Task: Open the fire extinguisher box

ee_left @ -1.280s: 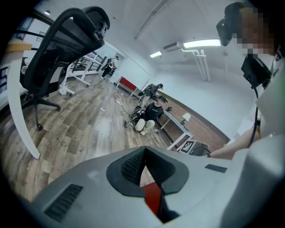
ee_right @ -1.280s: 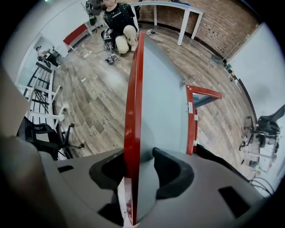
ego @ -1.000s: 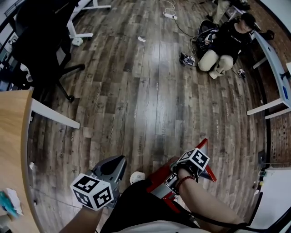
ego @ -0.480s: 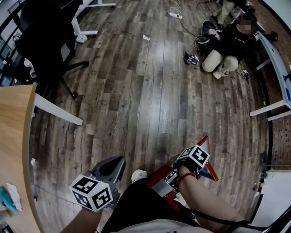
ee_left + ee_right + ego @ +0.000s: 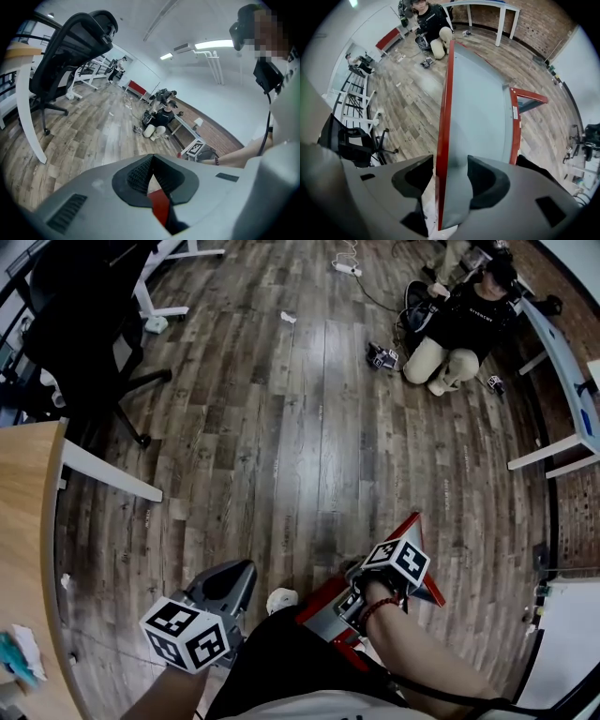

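Note:
The red fire extinguisher box (image 5: 319, 602) lies on the wood floor by my legs, its glass door (image 5: 480, 108) raised on edge. My right gripper (image 5: 450, 180) points steeply down over the door's red frame edge (image 5: 443, 117). Its jaws have just been opening; the door stands between them, with a slit showing at the left pad. In the head view only this gripper's marker cube (image 5: 398, 563) and wrist show above the door. My left gripper (image 5: 230, 579) hovers left of the box, shut with nothing in it, its pads meeting at the tip (image 5: 151, 161).
A black office chair (image 5: 84, 306) stands at the far left, with a wooden desk (image 5: 23, 549) along the left edge. A person (image 5: 455, 324) crouches at the far right among cables. A white desk frame (image 5: 553, 451) lines the right side. A white scrap (image 5: 279, 599) lies beside the box.
The right gripper's marker cube has tilted slightly over the door. The left gripper has stayed where it was. The head view has wobbled a little.

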A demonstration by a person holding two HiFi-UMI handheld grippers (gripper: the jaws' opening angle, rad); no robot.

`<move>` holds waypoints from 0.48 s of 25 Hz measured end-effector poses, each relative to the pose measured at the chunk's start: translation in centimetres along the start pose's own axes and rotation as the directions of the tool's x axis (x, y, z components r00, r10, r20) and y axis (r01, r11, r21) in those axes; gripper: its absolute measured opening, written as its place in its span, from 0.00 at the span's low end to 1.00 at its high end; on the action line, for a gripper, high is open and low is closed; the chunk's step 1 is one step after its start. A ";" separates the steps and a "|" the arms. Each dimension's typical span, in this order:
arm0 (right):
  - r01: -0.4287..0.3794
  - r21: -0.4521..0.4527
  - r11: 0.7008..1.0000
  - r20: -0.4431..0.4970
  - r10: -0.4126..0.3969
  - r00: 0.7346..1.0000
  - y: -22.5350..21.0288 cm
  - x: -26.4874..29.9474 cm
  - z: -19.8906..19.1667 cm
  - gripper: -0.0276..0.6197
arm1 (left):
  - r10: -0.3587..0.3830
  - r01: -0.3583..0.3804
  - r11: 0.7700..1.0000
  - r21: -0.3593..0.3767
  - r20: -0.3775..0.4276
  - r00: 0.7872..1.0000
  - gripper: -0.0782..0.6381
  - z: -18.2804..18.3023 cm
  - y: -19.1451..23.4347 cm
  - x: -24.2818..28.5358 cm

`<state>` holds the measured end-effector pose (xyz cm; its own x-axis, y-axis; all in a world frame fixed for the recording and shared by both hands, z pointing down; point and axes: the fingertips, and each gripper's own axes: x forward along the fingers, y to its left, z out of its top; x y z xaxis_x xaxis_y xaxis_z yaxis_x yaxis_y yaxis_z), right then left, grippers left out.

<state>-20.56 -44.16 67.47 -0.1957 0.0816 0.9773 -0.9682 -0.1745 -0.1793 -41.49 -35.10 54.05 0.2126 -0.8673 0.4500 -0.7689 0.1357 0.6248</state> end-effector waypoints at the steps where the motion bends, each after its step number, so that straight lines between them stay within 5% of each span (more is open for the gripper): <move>1: -0.025 0.006 1.000 -0.010 0.025 1.000 0.0 -0.1 0.0 0.37 | -0.004 0.004 1.000 0.003 -0.001 1.000 0.12 0.1 -0.3 0.2; 12: -0.243 -0.062 0.968 -0.025 0.242 0.970 -1.2 -3.0 0.4 0.37 | -0.059 0.061 0.995 0.083 -0.021 0.998 0.12 1.2 -4.0 1.7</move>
<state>-18.72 -44.60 64.80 -0.4282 0.0613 0.9016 -0.8992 -0.1281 -0.4183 -38.76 -37.73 51.53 0.2709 -0.8634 0.4257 -0.8017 0.0423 0.5962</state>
